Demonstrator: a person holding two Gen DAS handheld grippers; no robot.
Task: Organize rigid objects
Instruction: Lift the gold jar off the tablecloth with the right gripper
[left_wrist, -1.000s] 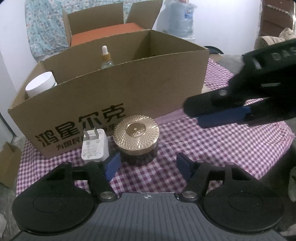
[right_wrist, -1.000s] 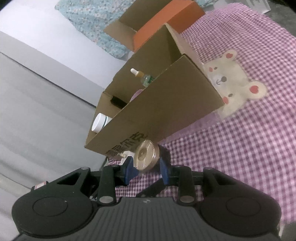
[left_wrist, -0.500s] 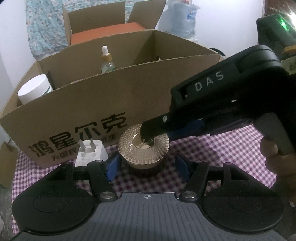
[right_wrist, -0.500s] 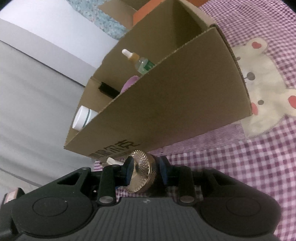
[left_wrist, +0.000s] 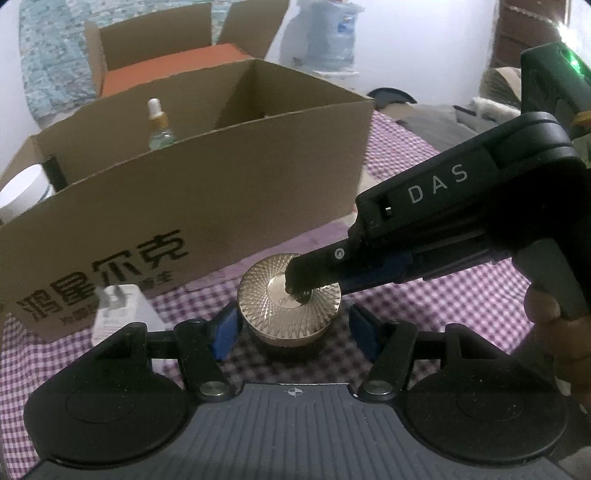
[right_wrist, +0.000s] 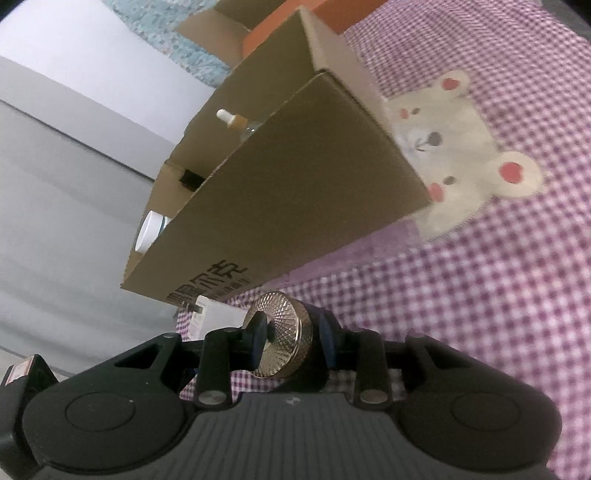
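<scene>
The round dark jar with a ribbed gold metal lid (left_wrist: 289, 303) stands on the purple-and-white checked cloth (left_wrist: 443, 306), directly between the blue pads of the left gripper (left_wrist: 291, 326). The jaws of this gripper are spread. The left pad is just beside the jar wall, and the right pad is clearly apart from it.

The right gripper (right_wrist: 291, 336) comes in from the right side, held by a hand (left_wrist: 554, 332), and it is turned on its side. One finger (left_wrist: 314, 275) lies on top of the gold lid. The other finger is below the lid, next to the dark jar body. So this gripper seems to pinch the jar lid from above and below.

Beyond both grippers stands the open brown cardboard box with black printed characters (left_wrist: 207, 192), close behind the jar. A white plug adapter (left_wrist: 114, 314) lies left of the left gripper, near the box wall.
</scene>
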